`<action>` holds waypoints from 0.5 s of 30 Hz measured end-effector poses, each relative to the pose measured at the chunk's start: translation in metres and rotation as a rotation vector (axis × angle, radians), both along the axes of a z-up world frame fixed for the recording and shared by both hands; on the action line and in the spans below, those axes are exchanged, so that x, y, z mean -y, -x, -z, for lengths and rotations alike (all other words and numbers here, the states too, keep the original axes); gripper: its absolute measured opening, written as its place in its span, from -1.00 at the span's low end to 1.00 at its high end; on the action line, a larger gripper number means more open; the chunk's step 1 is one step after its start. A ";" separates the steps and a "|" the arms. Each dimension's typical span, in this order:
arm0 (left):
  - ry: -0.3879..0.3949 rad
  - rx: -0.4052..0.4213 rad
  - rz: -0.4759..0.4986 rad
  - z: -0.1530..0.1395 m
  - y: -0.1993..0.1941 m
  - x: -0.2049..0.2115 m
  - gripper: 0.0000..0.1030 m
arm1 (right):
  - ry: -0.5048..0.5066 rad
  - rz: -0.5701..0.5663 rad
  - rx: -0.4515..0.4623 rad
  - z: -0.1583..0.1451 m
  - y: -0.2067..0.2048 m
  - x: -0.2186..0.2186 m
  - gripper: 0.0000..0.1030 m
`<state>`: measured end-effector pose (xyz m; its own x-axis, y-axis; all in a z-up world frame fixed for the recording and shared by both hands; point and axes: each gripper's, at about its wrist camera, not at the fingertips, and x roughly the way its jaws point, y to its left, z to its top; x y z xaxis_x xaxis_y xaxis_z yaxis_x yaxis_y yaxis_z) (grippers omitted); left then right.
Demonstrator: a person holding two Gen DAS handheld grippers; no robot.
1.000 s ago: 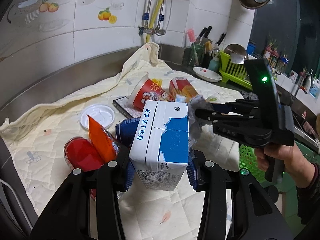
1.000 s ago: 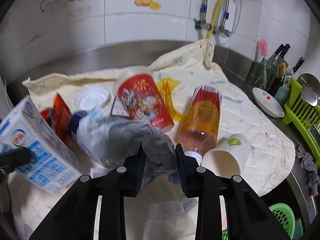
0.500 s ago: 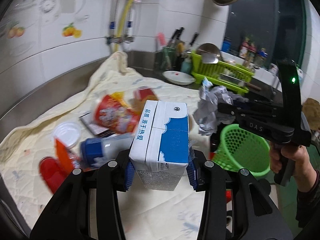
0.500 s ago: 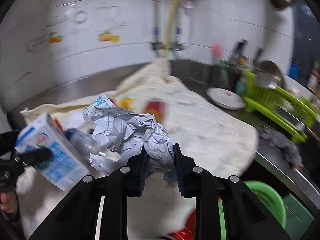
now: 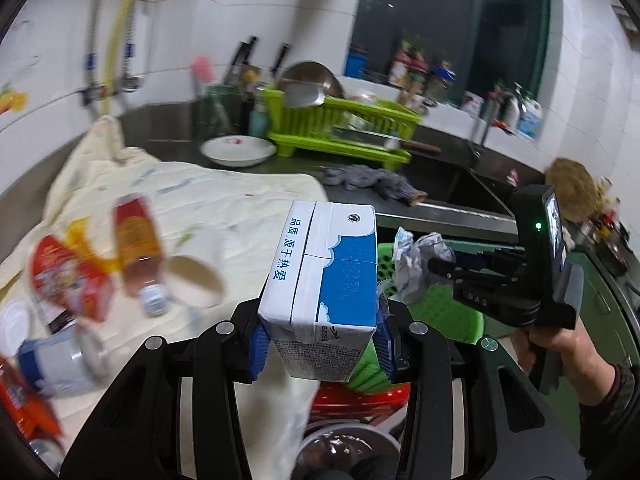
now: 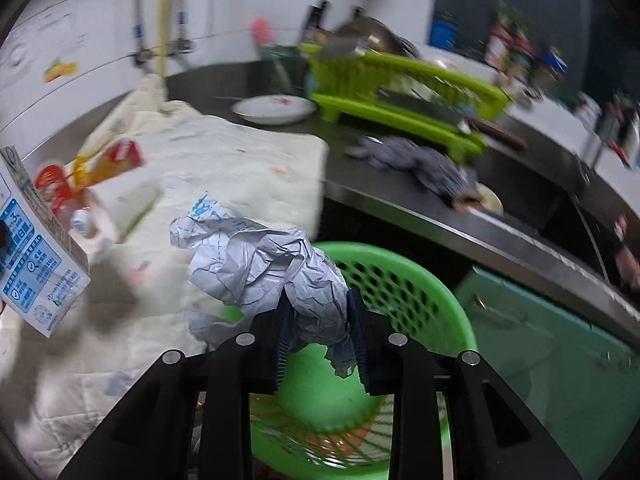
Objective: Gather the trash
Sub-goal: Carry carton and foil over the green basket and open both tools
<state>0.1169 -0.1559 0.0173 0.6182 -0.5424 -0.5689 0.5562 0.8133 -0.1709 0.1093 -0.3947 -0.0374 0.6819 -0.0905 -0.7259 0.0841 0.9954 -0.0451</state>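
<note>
Both grippers now off the counter: one milk carton, one crumpled paper.

White shallow ceramic bowl beside lime-green plastic dish rack; crumpled grey rag on steel table.

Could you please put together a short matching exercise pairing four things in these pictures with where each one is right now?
Things:
1. milk carton
2. crumpled paper
3. green basket
4. white bowl

Places:
A. on the steel counter beside the green dish rack
B. clamped in the jaws of the right gripper
C. below the counter edge, under the held paper
D. clamped in the jaws of the left gripper

Pairs: 1-D, 2-B, 3-C, 4-A
</note>
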 end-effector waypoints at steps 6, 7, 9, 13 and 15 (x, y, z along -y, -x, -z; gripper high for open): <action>0.011 -0.040 0.073 0.017 -0.021 0.054 -0.17 | 0.010 0.069 0.012 0.002 0.012 0.029 -0.01; 0.018 -0.051 0.083 0.021 -0.025 0.060 -0.17 | 0.019 0.079 0.016 0.001 0.015 0.032 0.00; 0.026 -0.078 0.100 0.029 -0.033 0.073 -0.16 | 0.028 0.091 0.018 0.000 0.018 0.037 0.01; 0.003 -0.119 0.130 0.047 -0.042 0.102 -0.10 | 0.047 0.108 0.027 -0.003 0.023 0.045 0.06; 0.000 -0.128 0.135 0.052 -0.042 0.107 -0.01 | 0.047 0.113 0.031 -0.004 0.027 0.047 0.08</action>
